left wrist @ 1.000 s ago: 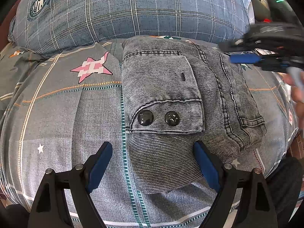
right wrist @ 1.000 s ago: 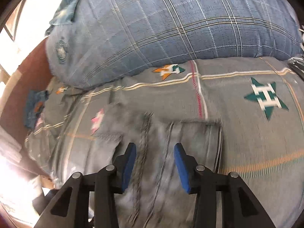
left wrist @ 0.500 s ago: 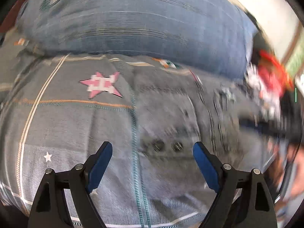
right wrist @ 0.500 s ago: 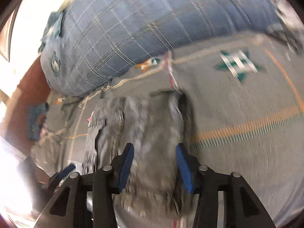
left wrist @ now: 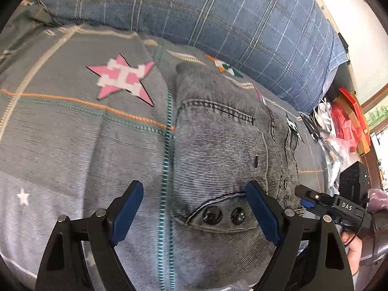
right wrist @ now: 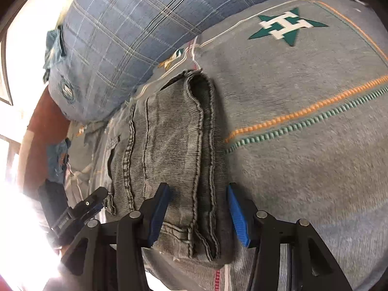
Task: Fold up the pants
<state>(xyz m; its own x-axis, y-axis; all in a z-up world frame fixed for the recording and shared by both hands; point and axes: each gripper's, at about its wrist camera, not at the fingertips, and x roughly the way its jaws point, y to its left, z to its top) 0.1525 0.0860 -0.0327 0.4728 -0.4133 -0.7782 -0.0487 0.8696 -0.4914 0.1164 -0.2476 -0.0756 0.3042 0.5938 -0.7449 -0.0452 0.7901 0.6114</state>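
One pair of grey pants (left wrist: 223,160) lies folded into a compact bundle on the bed (left wrist: 72,145), just beside the one blue plaid pillow (left wrist: 230,19) at the bed's far edge; two dark buttons (left wrist: 223,215) show on its pocket flap. The left gripper (left wrist: 194,215) has its jaws spread wide, holding nothing. The right gripper (right wrist: 197,218) also has its jaws apart, straddling the bundle's near end without clamping it. Two stars mark the bedcover, one pink star (left wrist: 122,78) and one green star (right wrist: 287,25).
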